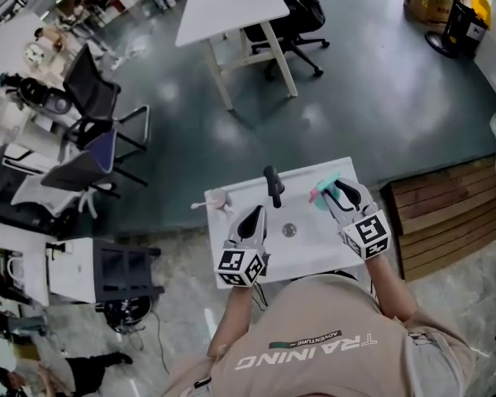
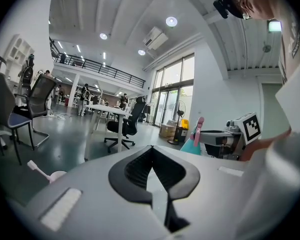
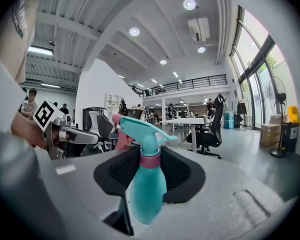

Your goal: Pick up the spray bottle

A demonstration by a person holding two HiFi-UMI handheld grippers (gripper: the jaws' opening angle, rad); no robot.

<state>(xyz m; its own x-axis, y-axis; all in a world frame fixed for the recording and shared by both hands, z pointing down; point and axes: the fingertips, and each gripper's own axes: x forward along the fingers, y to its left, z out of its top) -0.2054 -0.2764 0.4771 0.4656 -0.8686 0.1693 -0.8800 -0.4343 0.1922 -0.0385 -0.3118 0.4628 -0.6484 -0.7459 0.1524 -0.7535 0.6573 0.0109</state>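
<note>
Item: spray bottle [image 3: 147, 184]. The body is teal plastic, pear-shaped and swelling toward a rounded base. A dull pink collar [image 3: 150, 161] rings the neck, and above it sits a teal spray head [image 3: 140, 126] with a pink trigger [image 3: 121, 134] behind it. I read it as standing roughly upright, leaning a little.

Location: from the head view I place the bottle [image 1: 324, 195] at the back right corner of the white sink unit [image 1: 314, 242], to the right of the dark faucet [image 1: 273, 186].

Relation to fingers: in the right gripper view the bottle stands squarely between the two black pads [image 3: 182, 173] of the right gripper [image 3: 149, 156], one pad on each flank. The neck and head rise above them and the base hangs in front of the gripper's body. I log the right jaws as clamped on the bottle's body.

Other gripper: the left gripper [image 2: 151, 151] rests over the front left of the sink unit [image 1: 250, 218], well apart from the bottle. Its jaws are drawn together at the tips with nothing between them. From its view I see the bottle off to the right, in the other gripper's hold.
</note>
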